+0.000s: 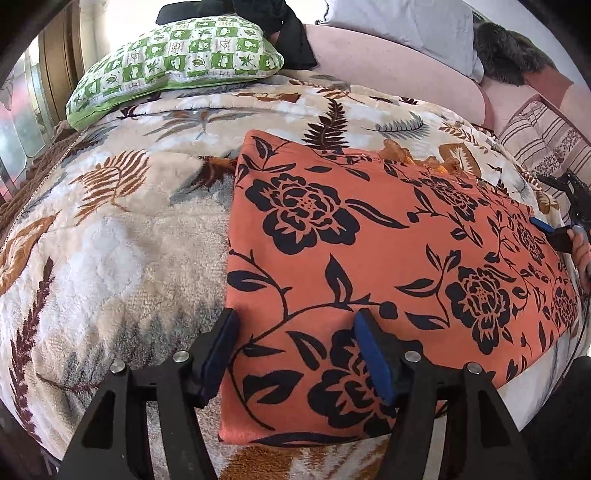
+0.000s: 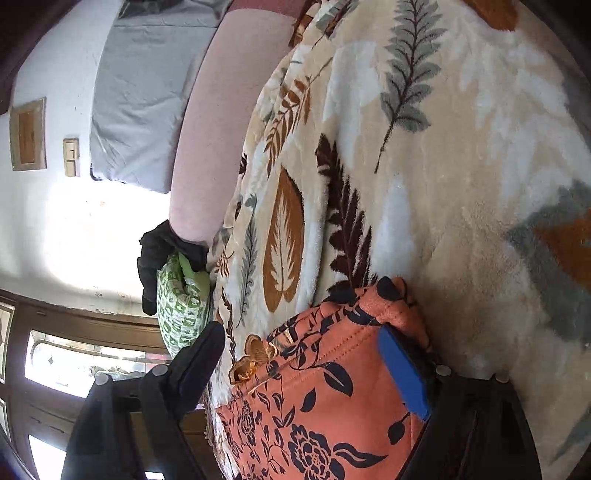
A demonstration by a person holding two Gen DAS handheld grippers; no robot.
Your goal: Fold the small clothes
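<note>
An orange garment with black flowers [image 1: 369,251] lies flat on the leaf-patterned blanket [image 1: 122,236], folded into a rough rectangle. My left gripper [image 1: 295,350] is open above the garment's near left corner, one finger off the left edge and one over the cloth. My right gripper [image 1: 554,230] shows at the garment's far right end. In the right wrist view the garment [image 2: 325,406] lies between the fingers of my right gripper [image 2: 303,354], which is open, with the blue pad [image 2: 404,373] on the cloth. A small orange frill [image 2: 255,360] sits at the garment's edge.
A green checked pillow [image 1: 173,66] lies at the back left with a black cloth [image 1: 291,33] behind it. A pink bolster [image 1: 391,70] and a grey pillow [image 1: 402,22] line the back. A striped cushion [image 1: 546,140] sits at the right.
</note>
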